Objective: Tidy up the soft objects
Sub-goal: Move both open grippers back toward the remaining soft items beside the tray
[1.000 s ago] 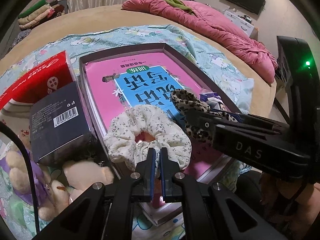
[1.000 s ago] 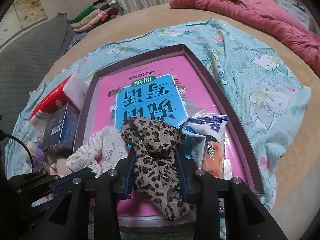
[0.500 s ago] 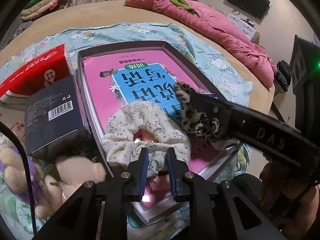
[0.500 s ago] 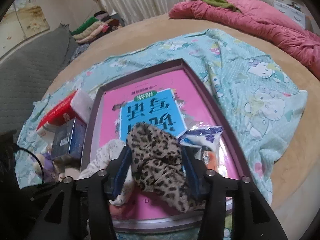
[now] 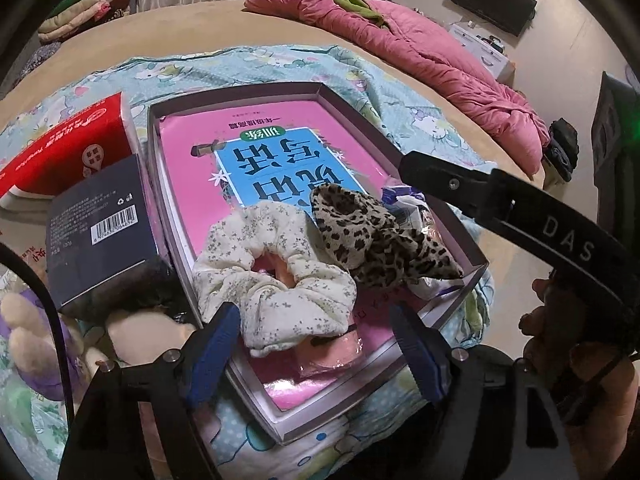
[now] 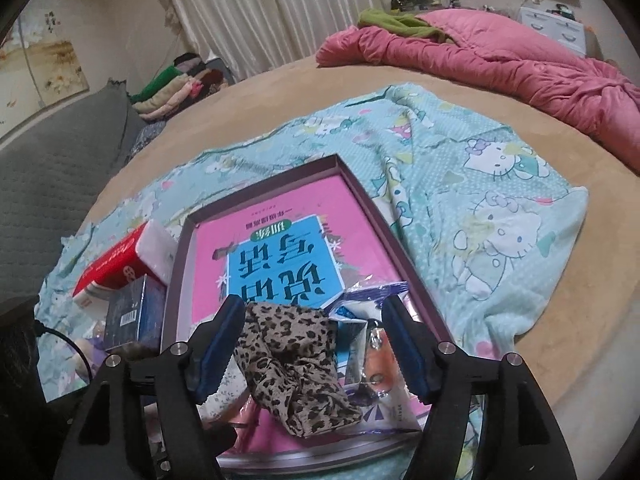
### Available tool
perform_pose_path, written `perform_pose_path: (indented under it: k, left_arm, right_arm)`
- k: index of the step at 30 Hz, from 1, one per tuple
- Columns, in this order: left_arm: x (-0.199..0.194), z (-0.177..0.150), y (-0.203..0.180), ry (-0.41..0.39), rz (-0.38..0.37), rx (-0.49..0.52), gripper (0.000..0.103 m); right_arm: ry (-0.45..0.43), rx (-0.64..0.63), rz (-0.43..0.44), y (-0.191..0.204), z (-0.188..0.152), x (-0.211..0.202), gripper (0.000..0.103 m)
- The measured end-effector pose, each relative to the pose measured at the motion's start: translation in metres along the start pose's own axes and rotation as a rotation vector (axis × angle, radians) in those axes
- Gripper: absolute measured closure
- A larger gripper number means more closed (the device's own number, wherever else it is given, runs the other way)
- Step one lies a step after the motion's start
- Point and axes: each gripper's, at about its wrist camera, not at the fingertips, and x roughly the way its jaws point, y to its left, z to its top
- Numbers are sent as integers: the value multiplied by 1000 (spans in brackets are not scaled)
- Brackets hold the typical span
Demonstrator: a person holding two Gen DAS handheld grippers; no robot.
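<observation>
A cream floral scrunchie [image 5: 276, 276] and a leopard-print scrunchie [image 5: 372, 236] lie side by side on a pink book inside a shallow purple box [image 5: 236, 92]. My left gripper [image 5: 316, 344] is open and empty, just in front of the cream scrunchie. My right gripper [image 6: 314, 332] is open and empty above the leopard scrunchie [image 6: 292, 364], which lies loose in the box [image 6: 384, 224]. The right gripper's arm crosses the left wrist view [image 5: 520, 216].
A snack packet [image 6: 372, 344] lies in the box beside the leopard scrunchie. A dark box [image 5: 100, 228], a red tissue pack [image 5: 64, 148] and plush toys [image 5: 36, 344] sit left of the box. A pink duvet [image 6: 500, 52] lies at the back.
Both grippers opened and drew back. The left let go of the cream scrunchie and the right let go of the leopard scrunchie, which now lie in the box.
</observation>
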Motion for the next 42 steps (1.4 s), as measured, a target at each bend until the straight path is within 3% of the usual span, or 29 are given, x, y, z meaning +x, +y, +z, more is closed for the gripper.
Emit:
perform_pose_path:
  k: [13, 27, 36, 42]
  left_arm:
    - [-39, 15, -5, -97, -10, 4, 18]
    - [-83, 19, -1, -157, 114, 34, 15]
    - [-111, 14, 13, -191, 137, 0, 15]
    - [-129, 6, 20, -217, 173, 4, 15]
  right_arm:
    - [-32, 33, -10, -10, 3, -2, 26]
    - [-112, -42, -54, 13, 10, -23, 25]
    - [-198, -81, -98, 32, 20, -48, 24]
    - [-222, -112, -74, 51, 22, -59, 24]
